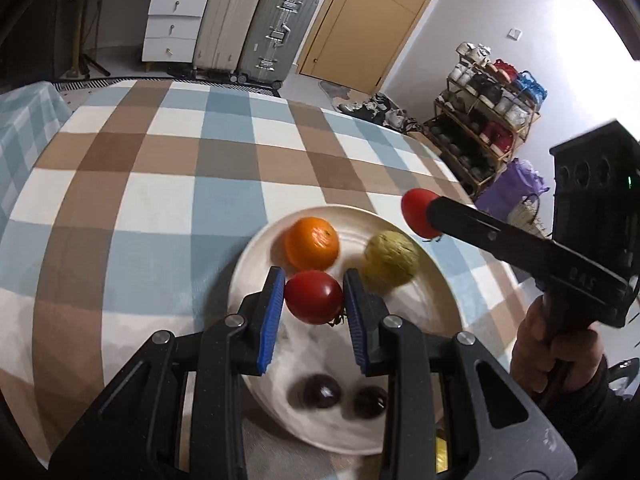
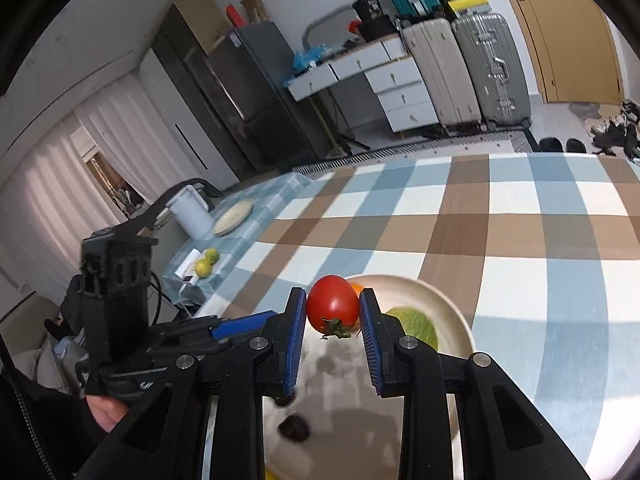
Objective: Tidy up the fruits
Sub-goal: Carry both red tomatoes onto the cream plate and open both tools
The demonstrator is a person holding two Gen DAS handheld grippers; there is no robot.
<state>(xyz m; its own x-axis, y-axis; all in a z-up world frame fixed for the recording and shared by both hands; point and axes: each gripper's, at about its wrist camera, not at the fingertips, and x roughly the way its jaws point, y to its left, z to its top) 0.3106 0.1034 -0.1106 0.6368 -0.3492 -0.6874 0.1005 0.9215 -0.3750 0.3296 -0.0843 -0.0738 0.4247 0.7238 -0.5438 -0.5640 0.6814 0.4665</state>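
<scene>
Tomatoes were clamped in both claws: the left gripper (image 1: 314, 298) pinched one red tomato (image 1: 314, 297) between its blue pads, low over the plate (image 1: 436, 300), while the right gripper (image 2: 333, 312) clenched a second tomato (image 2: 333, 304) above the plate's near rim. On the plate lay an orange (image 1: 313, 243), a yellow-green fruit (image 1: 391, 259) and two dark fruits (image 1: 322, 390), so sorting seemed partway done, both tomatoes yet to be placed.

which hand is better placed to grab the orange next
Neither is free: each gripper already grips a tomato. Once emptied, left looks better: the left gripper is just short of the orange over the plate, while the right gripper holds its tomato farther off.
</scene>
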